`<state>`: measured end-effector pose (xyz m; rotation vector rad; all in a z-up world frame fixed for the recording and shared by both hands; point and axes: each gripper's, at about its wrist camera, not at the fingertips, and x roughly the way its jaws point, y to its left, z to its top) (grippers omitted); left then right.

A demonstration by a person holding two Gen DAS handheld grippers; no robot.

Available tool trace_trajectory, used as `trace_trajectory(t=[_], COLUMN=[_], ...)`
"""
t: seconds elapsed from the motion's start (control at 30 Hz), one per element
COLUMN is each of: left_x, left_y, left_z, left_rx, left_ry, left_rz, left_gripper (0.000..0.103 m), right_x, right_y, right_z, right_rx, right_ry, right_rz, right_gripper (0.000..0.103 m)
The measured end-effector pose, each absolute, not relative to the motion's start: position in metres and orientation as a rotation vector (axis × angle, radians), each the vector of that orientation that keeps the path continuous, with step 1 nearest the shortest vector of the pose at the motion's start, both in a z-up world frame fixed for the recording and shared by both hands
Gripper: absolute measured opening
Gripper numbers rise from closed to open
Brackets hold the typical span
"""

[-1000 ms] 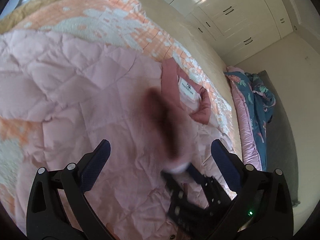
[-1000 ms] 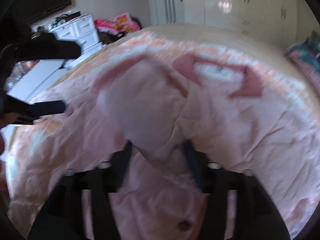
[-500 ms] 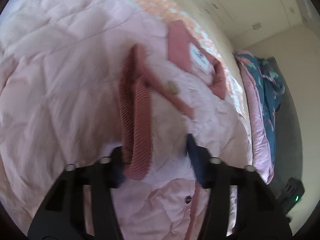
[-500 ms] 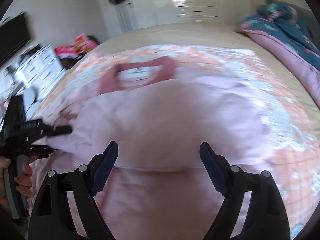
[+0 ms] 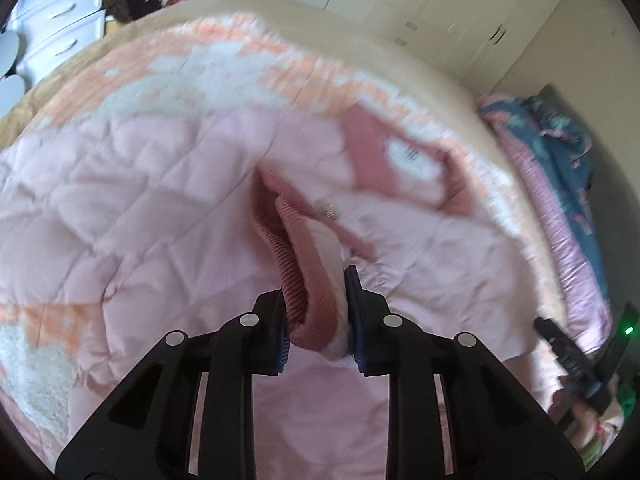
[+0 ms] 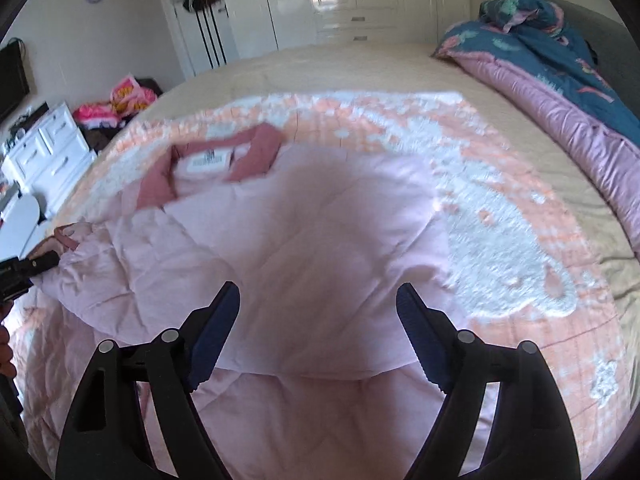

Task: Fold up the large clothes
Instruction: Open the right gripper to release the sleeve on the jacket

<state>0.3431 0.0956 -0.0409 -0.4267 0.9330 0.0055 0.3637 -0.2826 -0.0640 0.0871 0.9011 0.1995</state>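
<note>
Left wrist: left tool (image 5: 316, 312), jaws just closing, clamps the pink quilted jacket's (image 5: 140, 208) ribbed cuff (image 5: 296, 280). Right tool (image 6: 318, 332) gapes empty. Sleeve fold in hand; next, carry cuff across the body.

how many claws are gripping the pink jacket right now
1. The left claw is shut on the jacket's ribbed cuff. The right claw hangs open above the jacket, gripping nothing.

Left hand-held gripper (image 5: 316, 308) just closed, gripping; right hand-held gripper (image 6: 318, 324) gapes
</note>
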Motion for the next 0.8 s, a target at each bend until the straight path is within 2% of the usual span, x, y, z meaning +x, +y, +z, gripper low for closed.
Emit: trace_trajectory(t=[0.1, 0.17, 0.3, 0.37, 0.43, 0.5, 0.6, 0.63, 0.8], left_x=[0.342, 0.339, 0.337, 0.333, 0.329, 0.326, 0.318, 0.314, 0.301], left_y=[0.101, 0.101, 0.097, 0.095, 0.095, 0.095, 0.098, 0.101, 0.113], left_z=[-0.059, -0.063, -0.058, -0.051, -0.043, -0.036, -0.025, -0.021, -0.014], left_rx=[-0.438, -0.43, -0.405, -0.392, -0.381, -0.368, -0.371, -0.374, -0.393], left_ry=[0.967, 0.974, 0.981, 0.975, 0.968, 0.96, 0.946, 0.937, 0.933], left_rz=[0.026, 0.03, 0.046, 0.047, 0.047, 0.05, 0.056, 0.066, 0.086], left_gripper=[0.019, 0.025, 0.031, 0.048, 0.059, 0.069, 0.091, 0.094, 0.094], right_x=[0.365, 0.365, 0.361, 0.354, 0.346, 0.337, 0.326, 0.322, 0.31], right_y=[-0.28, -0.281, -0.282, -0.284, -0.284, -0.281, -0.271, -0.266, -0.242], right_z=[-0.08, -0.088, -0.082, -0.072, -0.062, -0.051, -0.035, -0.029, -0.01], right_rx=[0.078, 0.074, 0.094, 0.132, 0.151, 0.159, 0.16, 0.153, 0.118], right_ry=[0.938, 0.959, 0.956, 0.938, 0.916, 0.889, 0.859, 0.849, 0.816], right_rz=[0.181, 0.168, 0.15, 0.159, 0.163, 0.169, 0.196, 0.205, 0.231], right_gripper=[0.08, 0.08, 0.082, 0.088, 0.094, 0.097, 0.099, 0.099, 0.099])
